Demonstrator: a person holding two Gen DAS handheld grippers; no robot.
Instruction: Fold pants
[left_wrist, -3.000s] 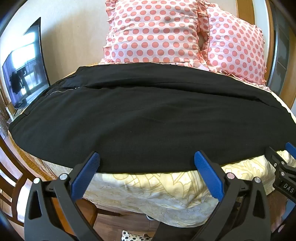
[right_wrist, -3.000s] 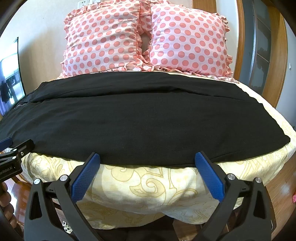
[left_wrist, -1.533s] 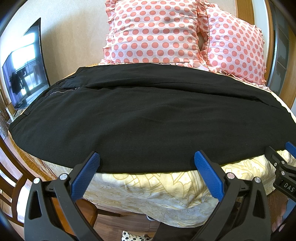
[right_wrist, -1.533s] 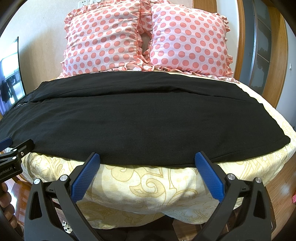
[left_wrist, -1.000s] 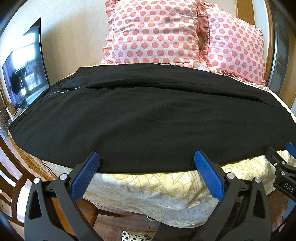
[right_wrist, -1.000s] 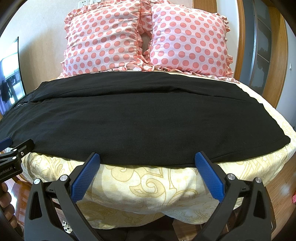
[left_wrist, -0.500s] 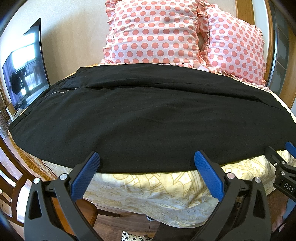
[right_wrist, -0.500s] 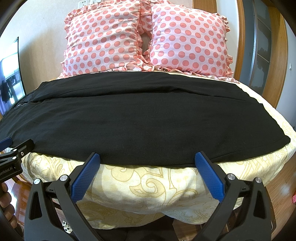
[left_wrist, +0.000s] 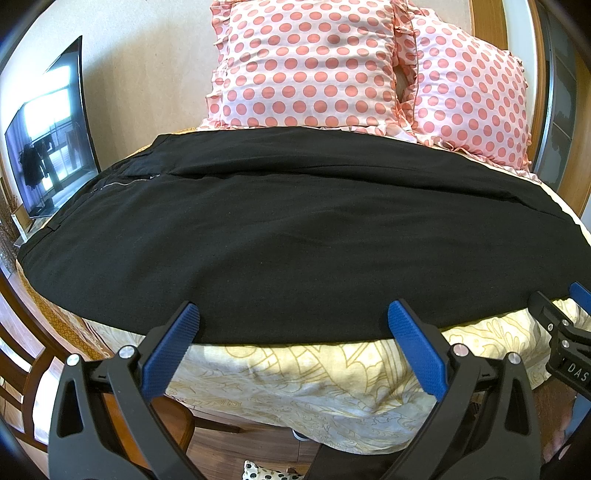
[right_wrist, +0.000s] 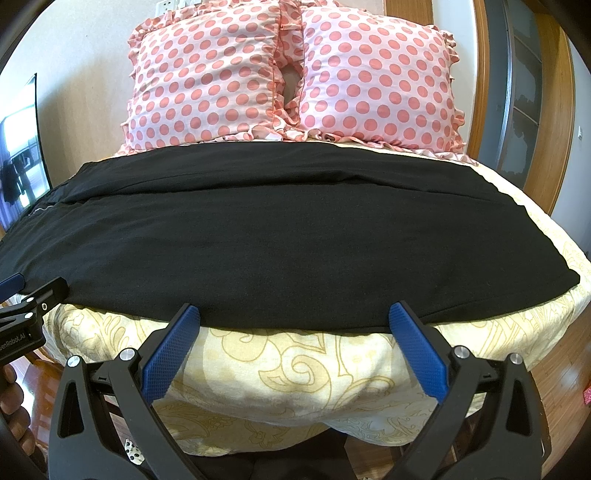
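Both claws, the left gripper (left_wrist: 291, 328) and the right gripper (right_wrist: 293, 326), gape empty just short of the near hem of the black pants (left_wrist: 295, 236), spread crosswise on the bed (right_wrist: 295, 369), waistband toward the left hand's side.

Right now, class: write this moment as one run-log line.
stage: before first fold | pants: flat across bed | left tool: open, empty | right tool: open, empty | pillows: behind pants
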